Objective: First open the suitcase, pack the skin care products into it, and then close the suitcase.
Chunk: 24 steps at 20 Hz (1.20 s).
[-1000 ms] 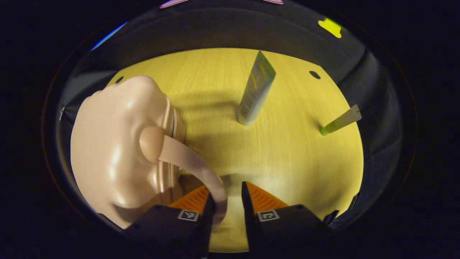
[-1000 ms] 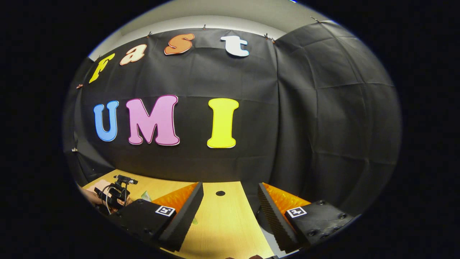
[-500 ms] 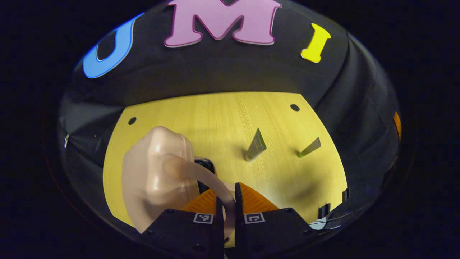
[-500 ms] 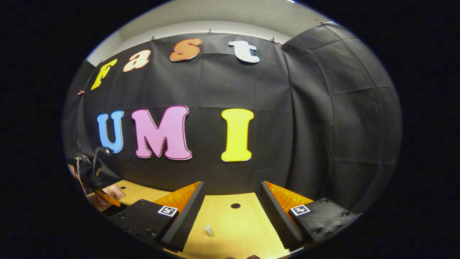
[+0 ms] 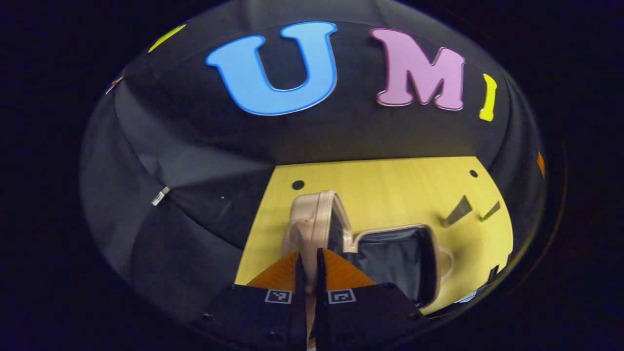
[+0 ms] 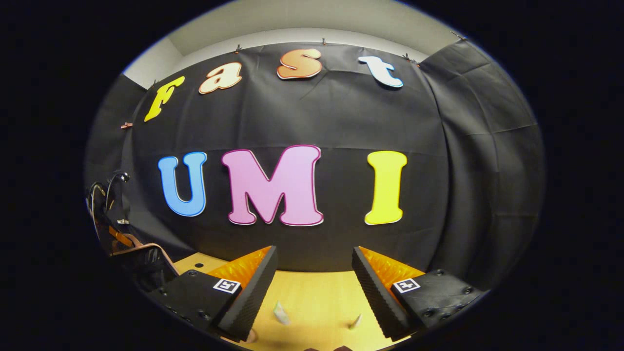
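Two grippers, one job under way: your left gripper is clenched on the pale pink strap handle of the small blush-pink hard-shell suitcase, with the lid raised on edge above the light wooden table. The case sits at the near left part of the table, its dark fabric-lined interior exposed and, as far as can be seen, holding nothing.

By the look of it you are at the end of the opening step (the lid stands upright rather than laid flat). The next move, as a judgement, calls for letting the lid settle so it stays back by itself, then freeing the handle and turning to the products.

Those products stand well apart from the case toward the far right of the table: a grey-green upright squeeze tube and, just beside it, a slimmer lime-green tube. In the right gripper view they are small pale shapes low between your fingers, the larger tube at and the slim one at.

Your right gripper hangs released, fingers spread wide and grasping nothing, aimed over the table toward the tubes. It is well placed to make the first pick; both tubes look light and tippy, so a low, square approach seems wise.
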Each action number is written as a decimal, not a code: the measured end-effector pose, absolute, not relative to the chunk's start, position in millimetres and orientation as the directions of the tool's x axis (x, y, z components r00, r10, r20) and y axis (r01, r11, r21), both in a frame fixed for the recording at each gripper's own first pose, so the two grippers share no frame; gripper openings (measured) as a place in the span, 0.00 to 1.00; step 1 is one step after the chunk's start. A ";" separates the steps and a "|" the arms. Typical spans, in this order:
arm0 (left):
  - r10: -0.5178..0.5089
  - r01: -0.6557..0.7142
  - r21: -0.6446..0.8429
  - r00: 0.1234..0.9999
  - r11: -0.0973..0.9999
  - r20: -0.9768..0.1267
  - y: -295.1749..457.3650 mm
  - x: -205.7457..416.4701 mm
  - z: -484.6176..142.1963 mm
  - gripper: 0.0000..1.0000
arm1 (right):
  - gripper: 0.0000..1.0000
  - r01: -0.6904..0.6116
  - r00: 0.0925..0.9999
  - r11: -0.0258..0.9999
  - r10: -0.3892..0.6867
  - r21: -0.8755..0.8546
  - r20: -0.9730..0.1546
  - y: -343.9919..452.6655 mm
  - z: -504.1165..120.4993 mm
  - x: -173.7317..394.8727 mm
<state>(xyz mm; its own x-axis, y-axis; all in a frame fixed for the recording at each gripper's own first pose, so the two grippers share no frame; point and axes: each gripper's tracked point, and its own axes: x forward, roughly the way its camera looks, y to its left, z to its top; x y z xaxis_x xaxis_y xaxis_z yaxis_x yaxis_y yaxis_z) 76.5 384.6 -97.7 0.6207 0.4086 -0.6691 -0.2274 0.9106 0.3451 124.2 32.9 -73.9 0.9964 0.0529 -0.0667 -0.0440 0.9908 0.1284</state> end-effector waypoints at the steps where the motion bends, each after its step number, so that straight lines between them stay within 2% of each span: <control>1: 0.422 -0.238 0.353 0.604 0.905 -0.676 407.7 71.7 -102.2 0.10 | 0.97 -0.047 0.996 0.990 0.056 0.131 -0.072 43.0 -74.7 124.5; 6: 0.449 -0.326 0.323 0.479 0.889 -0.754 515.4 67.7 -183.3 0.10 | 0.98 -0.022 0.993 0.997 0.030 0.067 -0.117 69.5 -81.0 120.0; 11: 0.400 -0.350 0.276 0.356 0.895 -0.845 565.9 55.2 -283.0 0.10 | 0.97 0.057 0.981 0.996 -0.043 0.068 -0.190 69.9 -89.9 109.7; 13: 0.374 -0.341 0.258 0.335 0.904 -0.865 571.2 54.7 -310.0 0.10 | 0.96 0.085 0.973 0.994 -0.070 0.064 -0.218 67.9 -95.5 105.8; 16: 0.403 -0.336 0.290 0.344 0.896 -0.848 589.3 56.8 -322.0 0.13 | 0.96 0.110 0.968 0.993 -0.095 0.052 -0.231 66.2 -96.7 101.5; 18: 0.400 -0.345 0.280 0.353 0.896 -0.846 590.5 52.7 -321.5 0.23 | 0.97 0.119 0.968 0.992 -0.106 0.042 -0.228 65.1 -97.9 101.6; 19: 0.401 -0.350 0.276 0.363 0.895 -0.841 588.7 51.5 -319.7 0.40 | 0.97 0.120 0.966 0.992 -0.108 0.040 -0.233 66.3 -100.3 101.1; 20: 0.418 -0.351 0.286 0.396 0.892 -0.818 591.5 54.0 -307.5 0.43 | 0.96 0.119 0.966 0.992 -0.108 0.034 -0.236 67.5 -104.3 98.6; 21: 0.424 -0.351 0.284 0.438 0.892 -0.792 591.7 57.1 -295.0 0.68 | 0.96 0.122 0.964 0.992 -0.112 0.027 -0.239 67.8 -107.5 97.4; 22: 0.422 -0.345 0.275 0.490 0.898 -0.763 585.8 63.4 -278.4 0.80 | 0.97 0.116 0.964 0.993 -0.106 0.026 -0.242 70.0 -109.3 95.4; 23: 0.421 -0.336 0.271 0.547 0.902 -0.724 579.1 66.9 -259.2 1.00 | 0.96 0.109 0.966 0.994 -0.100 0.025 -0.237 72.1 -109.7 94.0; 24: 0.411 -0.324 0.260 0.606 0.910 -0.682 565.6 74.5 -237.0 0.99 | 0.97 0.105 0.969 0.994 -0.099 0.017 -0.227 73.3 -108.2 92.3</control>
<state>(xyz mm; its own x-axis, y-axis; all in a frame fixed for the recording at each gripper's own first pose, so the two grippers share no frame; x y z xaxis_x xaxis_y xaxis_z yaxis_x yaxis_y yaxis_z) 74.5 565.6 -237.0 0.6055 0.4106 -0.6818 -0.3244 0.9096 0.2597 92.3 73.3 -108.2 0.9688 -0.0985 -0.2274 0.1052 0.9943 0.0175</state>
